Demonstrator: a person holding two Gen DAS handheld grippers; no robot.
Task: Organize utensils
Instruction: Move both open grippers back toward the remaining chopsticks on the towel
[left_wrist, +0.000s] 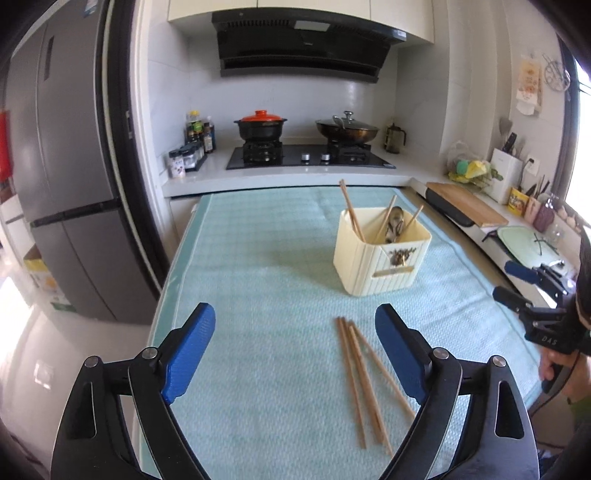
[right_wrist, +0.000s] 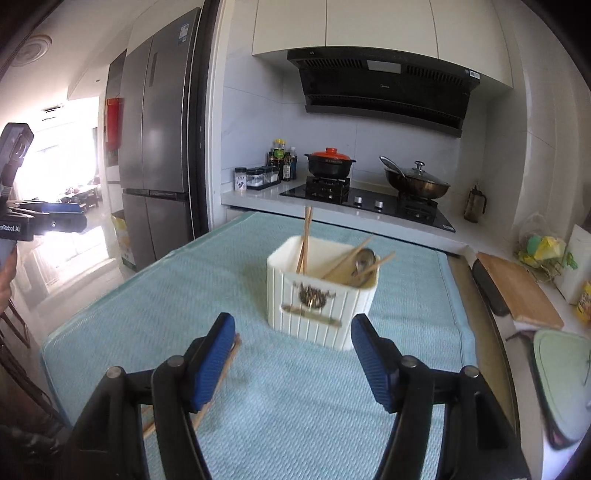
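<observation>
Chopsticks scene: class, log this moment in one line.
left tool: open, empty | right tool: open, empty | loose chopsticks: on mat | holder: partly filled

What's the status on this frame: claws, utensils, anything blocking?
Left claw open, empty; right claw open, empty. Loose chopsticks on the mat; others in the cream holder. Nothing blocking.

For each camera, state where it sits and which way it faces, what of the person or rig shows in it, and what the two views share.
Left wrist: on the left gripper, facing the stove across the blue mat; open jaws over loose chopsticks; right gripper and hand at the right edge.
Right wrist: on the right gripper, jaws open, facing the cream holder; left gripper at the left edge.
Shared: holder, mat, chopsticks, stove, fridge.
</observation>
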